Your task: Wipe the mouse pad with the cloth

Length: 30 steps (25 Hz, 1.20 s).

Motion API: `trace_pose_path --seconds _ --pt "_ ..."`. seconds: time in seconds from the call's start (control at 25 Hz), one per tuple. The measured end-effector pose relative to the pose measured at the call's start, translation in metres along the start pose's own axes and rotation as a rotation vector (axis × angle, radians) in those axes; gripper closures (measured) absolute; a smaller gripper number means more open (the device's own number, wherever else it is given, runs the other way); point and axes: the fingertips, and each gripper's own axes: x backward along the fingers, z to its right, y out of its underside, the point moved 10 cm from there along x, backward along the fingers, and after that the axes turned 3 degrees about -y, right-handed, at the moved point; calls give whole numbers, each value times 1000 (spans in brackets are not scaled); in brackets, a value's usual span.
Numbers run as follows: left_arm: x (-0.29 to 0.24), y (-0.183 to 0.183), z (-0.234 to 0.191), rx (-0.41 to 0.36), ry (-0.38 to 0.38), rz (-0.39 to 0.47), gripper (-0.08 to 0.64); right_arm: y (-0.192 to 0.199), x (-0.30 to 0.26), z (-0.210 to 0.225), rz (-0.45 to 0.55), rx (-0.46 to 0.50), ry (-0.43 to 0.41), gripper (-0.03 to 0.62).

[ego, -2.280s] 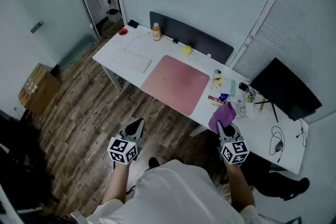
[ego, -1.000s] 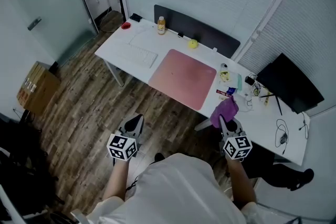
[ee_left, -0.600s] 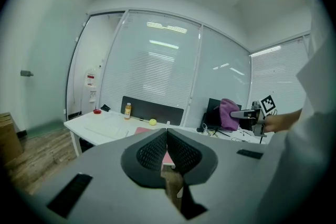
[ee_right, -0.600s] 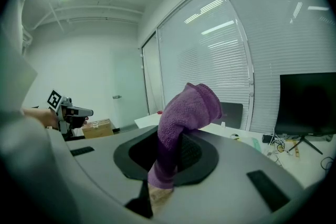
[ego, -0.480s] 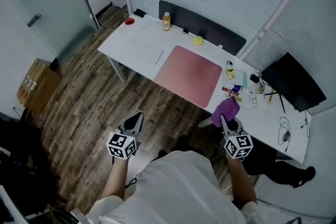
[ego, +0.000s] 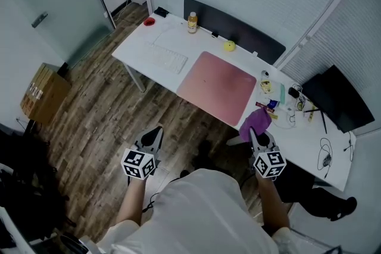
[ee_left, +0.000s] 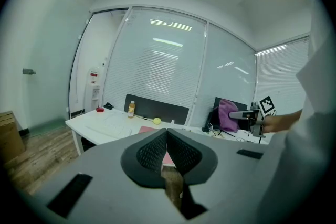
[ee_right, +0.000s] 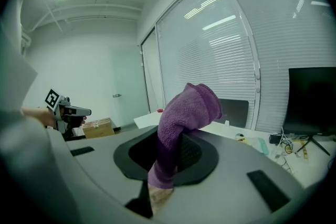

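Purple fuzzy cloth (ee_right: 184, 107) bunches between right gripper (ego: 252, 138) jaws; left gripper (ego: 155, 135) closed.

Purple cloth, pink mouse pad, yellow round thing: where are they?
purple cloth (ee_right: 178, 118): right gripper view, its middle fold.
pink mouse pad (ego: 217, 86): head view, its centre.
yellow round thing (ego: 230, 46): head view, its middle.

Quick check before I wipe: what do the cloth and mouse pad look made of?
Cloth: purple terry or microfibre, going by its fuzzy pile; it droops limply from the right gripper. Mouse pad: pink, smooth, matte, likely faux leather or rubber; too distant to settle.
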Motion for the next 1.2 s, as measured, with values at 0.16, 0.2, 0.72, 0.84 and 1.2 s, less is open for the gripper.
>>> trace_pose_path --seconds 0.16,0.2,0.72,0.84,1.2 --pt "-27 -10 -6 -15 5 -4 541 -4 -23 18 -1 -14 -4 523" --pt "-36 -13 -7 -19 7 -6 541 -6 -30 22 -4 -13 -7 523" --pt "-153 -54 -14 -30 24 -24 541 -36 -107 103 -55 -7 -43 523" --pt "-176 -59 -15 -34 24 -34 541 -37 -123 121 -72 -18 -45 523" --pt "-230 -62 -6 -46 52 -98 541 -27 -152 161 -130 -47 -57 523"
